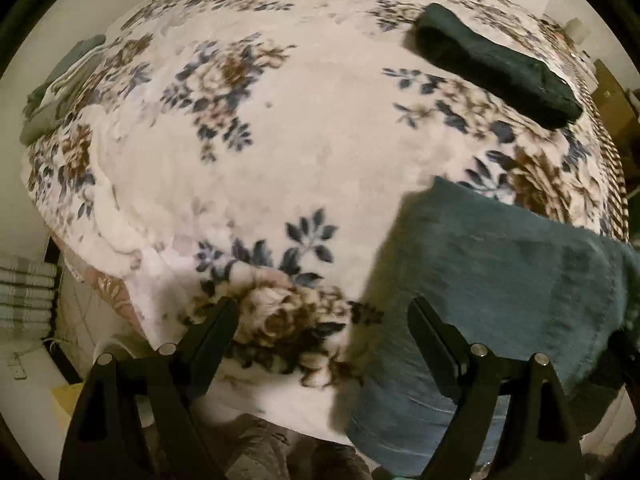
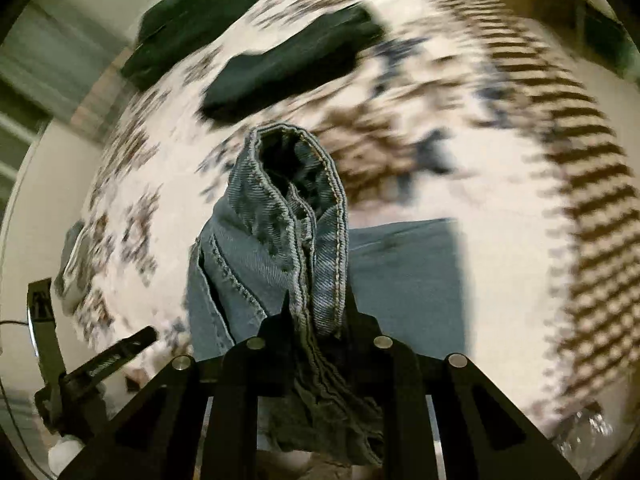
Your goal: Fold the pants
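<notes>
Blue denim pants (image 1: 492, 268) lie at the near right of a bed covered by a white floral blanket (image 1: 304, 120). My left gripper (image 1: 324, 312) is open and empty, just above the blanket with the pants' edge by its right finger. In the right wrist view my right gripper (image 2: 316, 312) is shut on a bunched hem of the pants (image 2: 296, 216) and holds it raised above the bed. The rest of the pants (image 2: 408, 280) lies flat beneath. That view is motion-blurred.
A folded dark green garment (image 1: 492, 64) lies on the far right of the blanket, also in the right wrist view (image 2: 288, 64). Grey folded clothes (image 1: 60, 88) sit at the bed's left edge. Another dark garment (image 2: 200, 8) lies at the far edge. The left gripper (image 2: 104, 360) shows at lower left.
</notes>
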`<state>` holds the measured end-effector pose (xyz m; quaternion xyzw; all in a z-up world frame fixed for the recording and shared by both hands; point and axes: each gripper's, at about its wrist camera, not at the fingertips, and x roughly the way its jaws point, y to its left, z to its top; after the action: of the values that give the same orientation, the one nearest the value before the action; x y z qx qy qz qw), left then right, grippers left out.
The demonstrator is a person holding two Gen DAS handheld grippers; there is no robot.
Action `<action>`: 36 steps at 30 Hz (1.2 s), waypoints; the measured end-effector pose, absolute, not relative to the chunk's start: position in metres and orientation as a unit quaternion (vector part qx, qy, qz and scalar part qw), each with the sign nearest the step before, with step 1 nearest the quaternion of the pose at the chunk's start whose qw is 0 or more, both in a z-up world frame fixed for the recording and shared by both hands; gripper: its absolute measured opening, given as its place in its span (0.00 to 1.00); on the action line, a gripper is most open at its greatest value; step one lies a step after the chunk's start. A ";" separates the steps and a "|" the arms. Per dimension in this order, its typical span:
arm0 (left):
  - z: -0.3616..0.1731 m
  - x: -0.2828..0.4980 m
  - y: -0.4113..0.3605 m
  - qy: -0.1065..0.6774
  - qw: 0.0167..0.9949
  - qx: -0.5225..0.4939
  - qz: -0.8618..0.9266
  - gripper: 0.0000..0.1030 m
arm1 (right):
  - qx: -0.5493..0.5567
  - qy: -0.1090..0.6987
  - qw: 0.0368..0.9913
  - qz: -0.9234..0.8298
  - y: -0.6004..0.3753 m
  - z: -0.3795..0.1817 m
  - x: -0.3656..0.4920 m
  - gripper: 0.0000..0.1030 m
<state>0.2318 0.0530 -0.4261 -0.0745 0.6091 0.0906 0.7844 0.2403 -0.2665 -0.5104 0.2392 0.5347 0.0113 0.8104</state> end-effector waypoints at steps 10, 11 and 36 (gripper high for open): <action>-0.457 0.247 -0.013 0.628 0.776 -0.038 0.039 0.83 | 0.301 0.569 0.759 -0.102 -0.396 -0.573 0.193 0.26; -0.460 0.249 -0.017 0.630 0.775 -0.034 0.037 0.83 | 0.310 0.574 0.751 -0.105 -0.400 -0.586 0.195 0.30; -0.473 0.229 -0.030 0.643 0.766 0.010 0.003 0.88 | 0.277 0.605 0.743 -0.067 -0.385 -0.605 0.179 0.83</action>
<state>0.2289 -0.0300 -0.4733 0.0100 0.6427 0.0029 0.7660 0.1792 -0.3851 -0.6047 0.2774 0.6055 -0.0674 0.7429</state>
